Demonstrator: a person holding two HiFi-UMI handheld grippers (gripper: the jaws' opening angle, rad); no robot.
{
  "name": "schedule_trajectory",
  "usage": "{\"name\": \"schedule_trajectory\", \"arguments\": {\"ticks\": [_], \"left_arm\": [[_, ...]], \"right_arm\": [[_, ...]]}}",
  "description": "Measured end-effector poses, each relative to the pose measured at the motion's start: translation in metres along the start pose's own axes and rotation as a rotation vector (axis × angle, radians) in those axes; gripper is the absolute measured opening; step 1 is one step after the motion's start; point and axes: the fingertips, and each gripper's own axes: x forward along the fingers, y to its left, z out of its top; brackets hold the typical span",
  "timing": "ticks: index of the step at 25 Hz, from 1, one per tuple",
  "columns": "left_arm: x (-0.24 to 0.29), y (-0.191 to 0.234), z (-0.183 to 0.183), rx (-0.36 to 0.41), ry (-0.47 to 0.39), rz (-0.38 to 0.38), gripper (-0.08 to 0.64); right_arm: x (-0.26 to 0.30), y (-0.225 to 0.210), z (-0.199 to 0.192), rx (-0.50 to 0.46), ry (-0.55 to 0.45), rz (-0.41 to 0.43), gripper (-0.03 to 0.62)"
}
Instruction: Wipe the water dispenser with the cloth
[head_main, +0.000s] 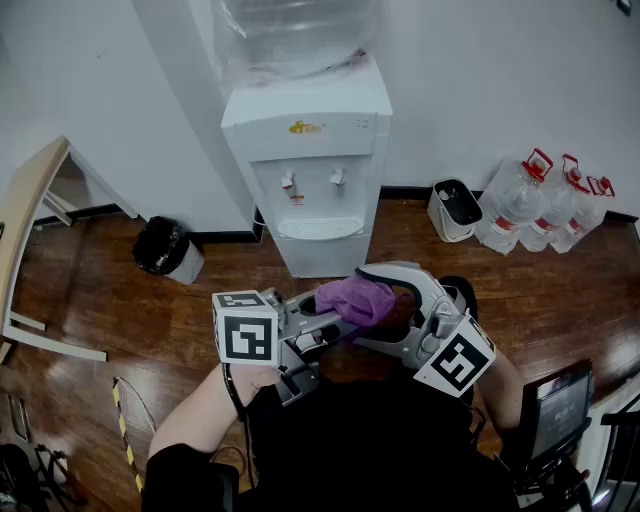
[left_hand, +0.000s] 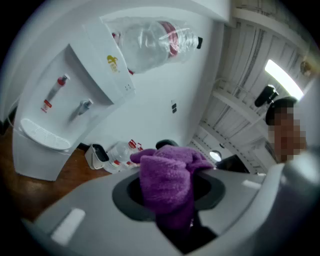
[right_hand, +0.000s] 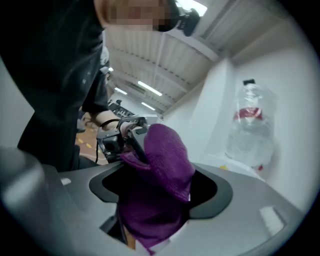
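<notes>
The white water dispenser (head_main: 310, 150) stands against the wall ahead, with an upturned clear bottle (head_main: 295, 35) on top. It also shows at the left of the left gripper view as the dispenser (left_hand: 65, 100). In front of my chest the two grippers meet around a bunched purple cloth (head_main: 355, 300). My left gripper (head_main: 335, 315) points right and is shut on the cloth (left_hand: 167, 180). My right gripper (head_main: 368, 308) arches round the same cloth (right_hand: 160, 185) with its jaws standing wide, not pressing it. The left gripper (right_hand: 122, 132) shows behind the cloth in the right gripper view.
A black bin (head_main: 160, 245) sits left of the dispenser and a white bin (head_main: 455, 208) right of it. Several large water bottles (head_main: 545, 205) stand by the wall at the right. A wooden table edge (head_main: 30, 200) is at far left, a dark screen (head_main: 560, 405) at bottom right.
</notes>
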Motion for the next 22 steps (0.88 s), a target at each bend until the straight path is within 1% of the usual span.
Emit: {"name": "schedule_trajectory", "arguments": {"ticks": [2,3,4,5,7,11,13,15,16,17,19,20,21,22], "left_arm": [[0.006,-0.006,-0.003,0.013,0.057,-0.041,0.167],[0.009,-0.010,-0.003,0.017,0.079,-0.062,0.167],[0.010,-0.013,-0.003,0.019,0.094,-0.083,0.167],[0.010,-0.015,-0.001,0.020,0.102,-0.101,0.168],[0.009,-0.020,0.001,0.007,0.098,-0.131,0.170],[0.006,-0.031,0.001,-0.023,0.070,-0.181,0.180],[0.006,-0.035,-0.001,-0.029,0.046,-0.208,0.198],[0.007,-0.041,-0.001,-0.030,0.003,-0.238,0.230],[0.007,-0.045,0.000,-0.028,-0.027,-0.254,0.255],[0.007,-0.050,0.001,-0.025,-0.066,-0.269,0.288],[0.005,-0.059,0.005,-0.020,-0.171,-0.285,0.343],[0.001,-0.060,0.008,-0.013,-0.235,-0.276,0.355],[-0.004,-0.059,0.012,0.002,-0.303,-0.248,0.356],[-0.011,-0.054,0.015,0.031,-0.371,-0.196,0.356]], "right_arm": [[0.006,0.003,0.009,-0.144,-0.014,0.035,0.351],[0.008,0.004,0.013,-0.206,-0.024,0.051,0.336],[0.009,0.005,0.015,-0.253,-0.036,0.066,0.293],[0.010,0.005,0.017,-0.285,-0.051,0.081,0.266],[0.009,0.006,0.021,-0.306,-0.088,0.118,0.231],[0.006,0.012,0.028,-0.295,-0.157,0.205,0.201],[0.002,0.016,0.030,-0.288,-0.176,0.234,0.180],[-0.003,0.015,0.031,-0.245,-0.189,0.257,0.155],[-0.006,0.014,0.032,-0.200,-0.199,0.269,0.147],[-0.009,0.011,0.033,-0.144,-0.210,0.283,0.143],[-0.015,0.003,0.036,-0.012,-0.233,0.306,0.143],[-0.018,-0.003,0.037,0.063,-0.245,0.309,0.143],[-0.020,-0.012,0.038,0.145,-0.261,0.305,0.143],[-0.021,-0.022,0.039,0.228,-0.277,0.297,0.143]]}}
